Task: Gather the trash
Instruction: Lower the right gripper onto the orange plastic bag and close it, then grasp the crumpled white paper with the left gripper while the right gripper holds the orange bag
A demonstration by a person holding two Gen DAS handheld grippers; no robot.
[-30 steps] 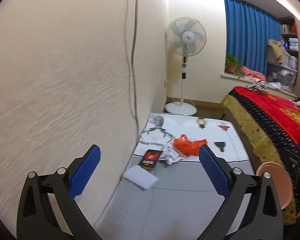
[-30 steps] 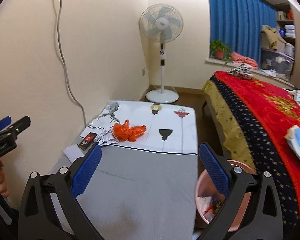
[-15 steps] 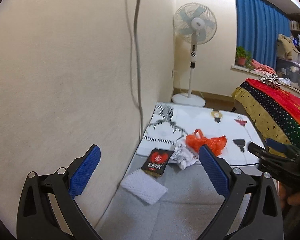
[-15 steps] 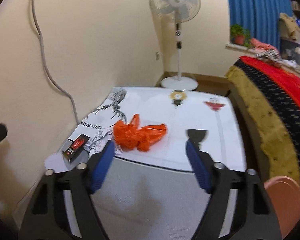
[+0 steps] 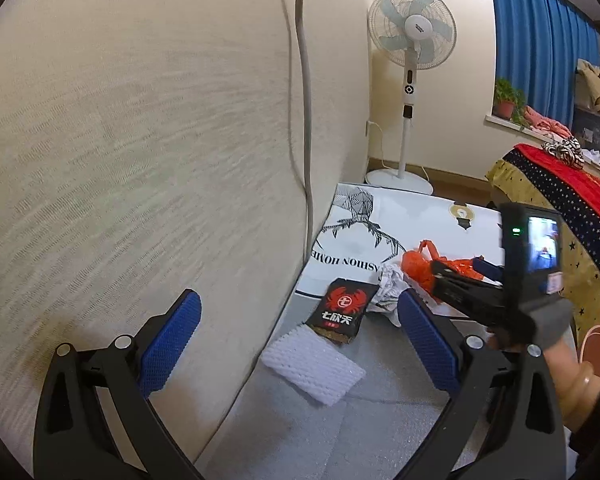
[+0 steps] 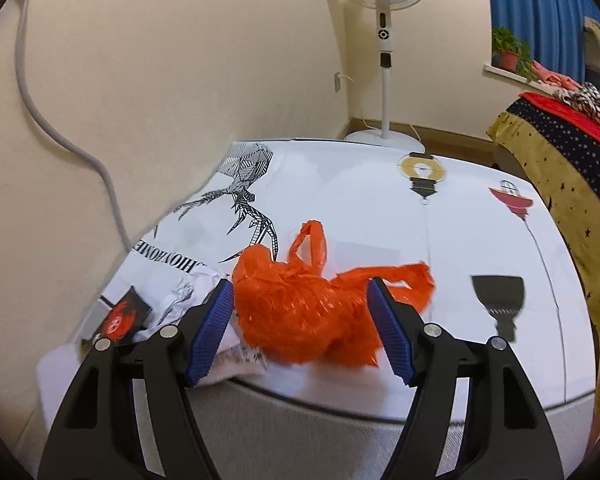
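Observation:
A crumpled orange plastic bag [image 6: 300, 300] lies on the white printed table top [image 6: 360, 200]. My right gripper [image 6: 300, 304] straddles it, jaws closing, with the bag between the blue pads and the pads at its edges. Left of the bag are a crumpled white paper [image 6: 184, 292] and a black packet with a red crab logo [image 6: 120, 316]. The left wrist view shows the same packet [image 5: 342, 310], a white foam sheet [image 5: 314, 368], the orange bag [image 5: 424, 264] and the right gripper [image 5: 456, 266] over it. My left gripper [image 5: 296, 296] hangs open and empty, short of the packet.
The cream wall with a grey cable [image 5: 306, 120] runs close along the left. A standing fan [image 5: 412, 36] is beyond the table. A bed with a red and starred cover [image 5: 572, 200] lies right. A pink bin [image 5: 596, 344] sits low at the right, near a hand.
My right gripper dropped forward onto the orange bag and its jaws narrowed around it. It came into the left wrist view. My left gripper moved lower and closer to the packet and foam.

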